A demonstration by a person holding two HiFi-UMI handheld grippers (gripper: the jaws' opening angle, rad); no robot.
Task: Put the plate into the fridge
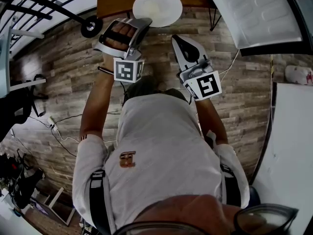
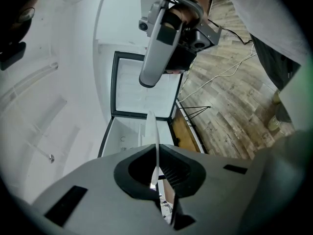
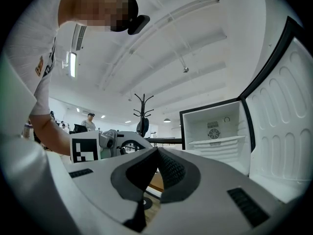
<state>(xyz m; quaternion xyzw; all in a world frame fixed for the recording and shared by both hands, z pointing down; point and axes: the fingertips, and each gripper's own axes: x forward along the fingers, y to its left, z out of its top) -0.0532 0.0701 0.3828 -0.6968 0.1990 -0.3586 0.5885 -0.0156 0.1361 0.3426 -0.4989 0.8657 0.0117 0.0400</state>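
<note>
Left tool [image 1: 140, 23] pinches the plate [image 1: 157, 7] — fridge [image 3: 200, 131] open.

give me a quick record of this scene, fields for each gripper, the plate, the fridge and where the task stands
left gripper: shut on the plate's rim
plate: white, held out ahead of the person
right gripper: shut, nothing between its jaws
fridge: ahead of the grippers, white inside
fridge door: swung wide open
task stage: plate not yet inside the fridge
</note>
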